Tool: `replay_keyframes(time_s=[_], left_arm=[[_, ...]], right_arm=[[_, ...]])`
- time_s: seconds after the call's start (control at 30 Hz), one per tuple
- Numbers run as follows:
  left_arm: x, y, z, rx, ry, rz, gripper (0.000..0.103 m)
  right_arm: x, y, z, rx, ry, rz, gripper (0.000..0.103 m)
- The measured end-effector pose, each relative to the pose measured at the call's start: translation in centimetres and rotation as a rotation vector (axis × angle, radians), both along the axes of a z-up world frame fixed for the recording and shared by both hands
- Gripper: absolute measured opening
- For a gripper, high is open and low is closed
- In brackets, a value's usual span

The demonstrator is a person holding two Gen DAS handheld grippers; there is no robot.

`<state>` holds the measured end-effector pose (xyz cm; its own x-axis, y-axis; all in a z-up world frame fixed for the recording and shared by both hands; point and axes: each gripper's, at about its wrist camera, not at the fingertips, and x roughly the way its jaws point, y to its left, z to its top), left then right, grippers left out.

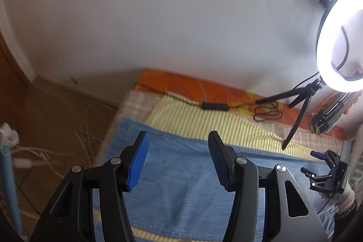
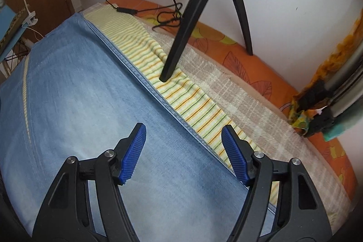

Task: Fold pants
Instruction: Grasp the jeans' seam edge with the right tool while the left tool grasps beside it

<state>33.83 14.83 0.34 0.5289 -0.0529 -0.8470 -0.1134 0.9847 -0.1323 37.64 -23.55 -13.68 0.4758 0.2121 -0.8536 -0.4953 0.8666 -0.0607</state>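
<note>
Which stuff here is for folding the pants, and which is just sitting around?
For the job:
blue pants
left gripper
right gripper

Just lying about:
tripod
ring light
black cable
striped cloth
orange sheet

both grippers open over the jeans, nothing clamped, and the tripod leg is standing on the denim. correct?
One thing is off: the tripod leg stands on the striped cloth beside the jeans, past their hem, not on the denim; the right wrist view shows it. The rest holds: left gripper and right gripper open, nothing clamped.
</note>
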Motion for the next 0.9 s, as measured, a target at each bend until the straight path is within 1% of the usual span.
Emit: replay_keyframes(time_s=[0.1, 0.17, 0.27, 0.3, 0.4, 0.43, 0.47, 0.5, 0.53, 0.57, 0.63, 0.67, 0.77, 0.83, 0.9], left_arm=[[1.1, -0.4, -4.1, -0.068, 0.071, 0.036, 0.054], [1.9, -0.9, -6.3, -0.09, 0.097, 0.053, 0.054], [2.8, -1.9, -8.5, -0.119, 0.128, 0.065, 0.054], [3.1, -2.1, -9.1, -0.131, 0.139, 0.067, 0.056], [4.1, -2.8, -10.6, -0.161, 0.151, 0.087, 0.058], [4.3, -3.1, -11.0, -0.169, 0.156, 0.091, 0.06], [4.7, -3.4, -11.5, -0.176, 0.163, 0.094, 0.062], [5.0, -3.6, -11.9, -0.177, 0.169, 0.098, 0.064], [5.3, -3.8, -12.2, -0.176, 0.174, 0.107, 0.064], [5.7, -4.0, -12.6, -0.176, 0.178, 0.122, 0.064], [6.1, -4.0, -13.2, -0.189, 0.181, 0.153, 0.064], [6.2, -4.0, -13.5, -0.199, 0.186, 0.176, 0.064], [6.5, -4.3, -14.3, -0.207, 0.206, 0.238, 0.064], [6.2, -4.7, -14.6, -0.187, 0.198, 0.265, 0.064], [5.8, -5.2, -14.7, -0.15, 0.172, 0.268, 0.064]], right_arm=[[0.6, 0.1, -0.9, -0.006, 0.01, 0.022, 0.072], [0.9, 0.1, -1.1, -0.011, 0.007, 0.029, 0.072], [1.4, 0.1, -1.4, -0.002, 0.02, 0.042, 0.072], [1.5, 0.1, -1.6, -0.001, 0.029, 0.049, 0.072], [1.8, 0.2, -2.2, 0.007, 0.041, 0.07, 0.072], [1.8, 0.1, -2.2, 0.025, 0.048, 0.076, 0.067], [1.7, 0.0, -2.2, 0.048, 0.059, 0.08, 0.058], [1.6, 0.0, -2.1, 0.064, 0.065, 0.079, 0.053], [1.5, 0.1, -2.0, 0.069, 0.063, 0.075, 0.041], [1.3, 0.2, -2.0, 0.068, 0.062, 0.075, 0.025], [0.6, 0.6, -1.8, 0.052, 0.052, 0.089, 0.015], [0.2, 0.9, -1.7, 0.036, 0.045, 0.101, 0.011], [-1.6, 1.3, -0.8, 0.015, 0.003, 0.12, 0.008], [-2.9, 1.5, 0.0, 0.018, -0.027, 0.136, 0.007], [-4.0, 1.7, 0.8, 0.012, -0.055, 0.15, 0.006]])
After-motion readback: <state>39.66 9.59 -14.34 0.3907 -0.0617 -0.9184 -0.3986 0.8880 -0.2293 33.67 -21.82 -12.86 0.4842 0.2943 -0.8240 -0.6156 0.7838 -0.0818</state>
